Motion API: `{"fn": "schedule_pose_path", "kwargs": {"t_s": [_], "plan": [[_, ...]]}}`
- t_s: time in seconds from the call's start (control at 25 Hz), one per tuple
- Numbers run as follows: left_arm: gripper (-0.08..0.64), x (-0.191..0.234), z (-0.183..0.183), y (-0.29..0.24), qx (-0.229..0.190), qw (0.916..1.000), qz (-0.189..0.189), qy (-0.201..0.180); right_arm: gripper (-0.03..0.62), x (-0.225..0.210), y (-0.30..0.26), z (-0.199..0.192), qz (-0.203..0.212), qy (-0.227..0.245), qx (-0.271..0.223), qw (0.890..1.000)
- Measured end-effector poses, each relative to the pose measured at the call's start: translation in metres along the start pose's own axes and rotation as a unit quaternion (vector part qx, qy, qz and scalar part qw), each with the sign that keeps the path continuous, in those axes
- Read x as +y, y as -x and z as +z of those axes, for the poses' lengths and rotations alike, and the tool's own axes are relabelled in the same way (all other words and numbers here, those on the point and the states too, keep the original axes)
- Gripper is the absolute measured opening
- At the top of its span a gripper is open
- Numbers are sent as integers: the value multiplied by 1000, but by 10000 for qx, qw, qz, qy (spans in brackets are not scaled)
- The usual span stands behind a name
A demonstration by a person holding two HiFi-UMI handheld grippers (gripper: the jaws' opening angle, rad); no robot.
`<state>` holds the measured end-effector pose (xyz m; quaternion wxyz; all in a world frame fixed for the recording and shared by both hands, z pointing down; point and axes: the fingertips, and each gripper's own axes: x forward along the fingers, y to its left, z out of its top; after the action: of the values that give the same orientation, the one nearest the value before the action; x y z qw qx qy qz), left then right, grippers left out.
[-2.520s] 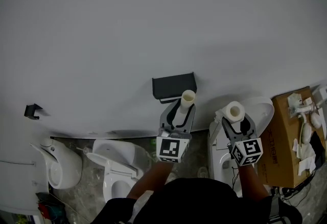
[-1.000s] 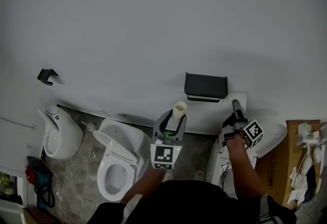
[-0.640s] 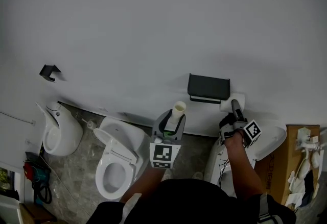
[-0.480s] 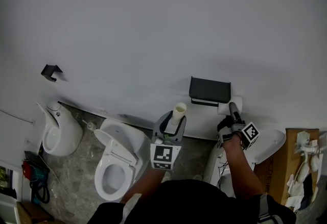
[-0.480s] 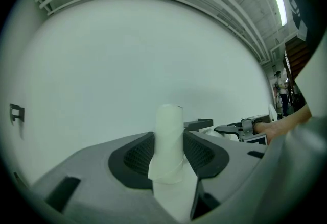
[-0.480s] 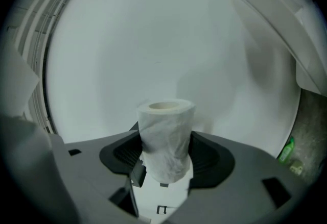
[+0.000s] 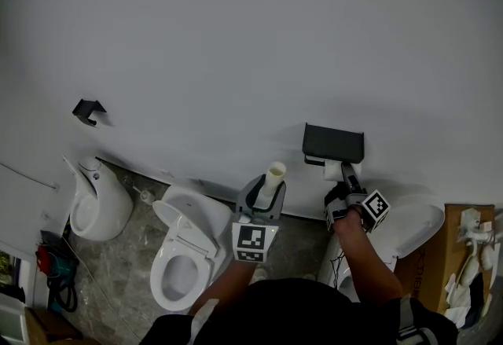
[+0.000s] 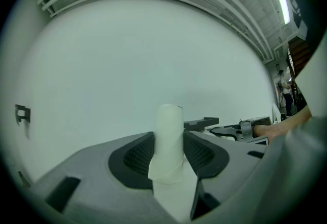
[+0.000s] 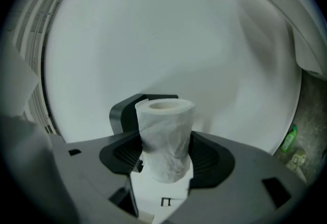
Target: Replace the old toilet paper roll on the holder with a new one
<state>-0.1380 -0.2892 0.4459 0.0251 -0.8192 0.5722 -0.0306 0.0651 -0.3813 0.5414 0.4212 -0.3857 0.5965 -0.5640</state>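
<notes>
**Head view**
- My left gripper (image 7: pixel 269 188): closed on the core (image 7: pixel 274 175), a bare pale tube that stands up out of the jaws. It is held in front of the wall (image 7: pixel 236 37), to the left of the holder and apart from it.
- My right gripper (image 7: pixel 344 180): closed on the roll (image 7: pixel 334 170), a full white one. The roll sits just under the holder (image 7: pixel 334 144). I cannot tell whether the two touch.
- Holder: dark, fixed to the wall.
- Toilet (image 7: pixel 185 245): white, lid up, below my left gripper.
- Urinal (image 7: pixel 98 206): white, far left.
- Hook (image 7: pixel 88 110): small and dark, on the wall above the urinal.
- Box (image 7: pixel 470 257): brown, at the right edge.

**Left gripper view**
- My left gripper (image 8: pixel 168 155): both pads press on the core (image 8: pixel 168 139), which is upright between them, its top end clear of the jaws.
- Holder (image 8: pixel 202 123): just right of the core, farther off.
- My right gripper (image 8: pixel 240 128): beside the holder, with my hand behind it.
- Hook (image 8: pixel 22 114): far left on the wall.

**Right gripper view**
- My right gripper (image 9: pixel 166 160): both pads press on the roll (image 9: pixel 164 139), with its open end facing away from the camera.
- Holder (image 9: pixel 124 110): directly behind the roll and a little to its left, partly hidden by it.
- Bottle (image 9: pixel 289 139): green, on the floor (image 9: pixel 306 131) at lower right.
</notes>
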Motion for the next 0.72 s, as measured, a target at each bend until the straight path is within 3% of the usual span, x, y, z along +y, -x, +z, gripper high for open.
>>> {"fn": "schedule_pose_path", "kwargs": {"t_s": [0.44, 0.72], "plan": [[176, 26, -5, 18, 100, 9997, 192, -79, 273, 5, -18, -35, 19, -2, 154, 9999], [176, 25, -9, 19, 154, 9998, 143, -53, 273, -11, -19, -33, -89, -208, 2, 9997]]}}
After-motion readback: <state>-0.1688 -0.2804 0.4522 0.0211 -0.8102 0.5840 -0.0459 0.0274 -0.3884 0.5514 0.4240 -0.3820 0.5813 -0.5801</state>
